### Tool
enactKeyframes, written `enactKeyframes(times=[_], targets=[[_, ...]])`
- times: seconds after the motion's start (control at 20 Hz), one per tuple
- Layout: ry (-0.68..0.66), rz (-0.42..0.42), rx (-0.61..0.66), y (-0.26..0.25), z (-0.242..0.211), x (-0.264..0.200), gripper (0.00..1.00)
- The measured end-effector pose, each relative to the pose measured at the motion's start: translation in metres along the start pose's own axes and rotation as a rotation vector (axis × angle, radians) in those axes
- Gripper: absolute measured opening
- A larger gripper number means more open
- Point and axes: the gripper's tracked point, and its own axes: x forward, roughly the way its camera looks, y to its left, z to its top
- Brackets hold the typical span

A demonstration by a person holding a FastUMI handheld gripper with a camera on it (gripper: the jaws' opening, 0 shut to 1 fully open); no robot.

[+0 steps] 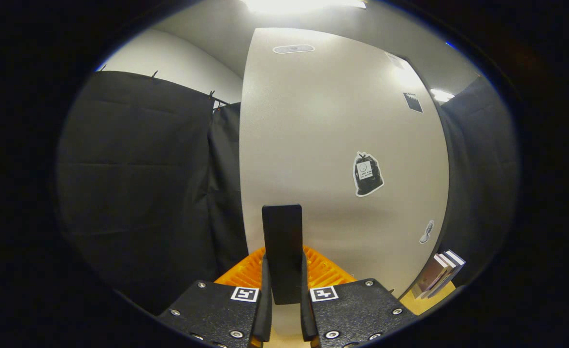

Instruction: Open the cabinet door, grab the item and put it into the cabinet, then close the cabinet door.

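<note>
A flat black rectangular item (282,241) stands upright between my fingers, and my gripper (284,282) is shut on its lower part, with both fingers pressing its sides. Just beyond it rises the pale cabinet door (313,145), a broad smooth panel with a small oval handle (293,49) near its top and a few stickers (367,174) on its face. From here I cannot tell whether the door is open or shut. An orange ridged thing (330,273) lies low behind my fingers, at the foot of the panel.
Black cloth walls (139,183) hang to the left of the cabinet and another to its right. A few books (440,274) lean by the cabinet's lower right on a light wooden surface (429,304).
</note>
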Motion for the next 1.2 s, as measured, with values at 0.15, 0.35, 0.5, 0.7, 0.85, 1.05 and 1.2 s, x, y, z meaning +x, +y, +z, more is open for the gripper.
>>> enactKeyframes(times=[0.15,0.35,0.5,0.7,0.85,1.05,1.2], targets=[[0.011,0.002,0.008,-0.007,-0.001,-0.016,0.24],[0.019,-0.006,0.01,-0.016,-0.003,-0.04,0.24],[0.019,-0.013,0.014,-0.024,-0.003,-0.058,0.24],[0.016,-0.013,0.019,-0.036,-0.003,-0.078,0.24],[0.014,-0.014,0.024,-0.048,-0.004,-0.091,0.24],[0.004,-0.029,0.044,-0.065,-0.005,-0.11,0.24],[0.005,-0.043,0.041,-0.075,-0.004,-0.124,0.23]])
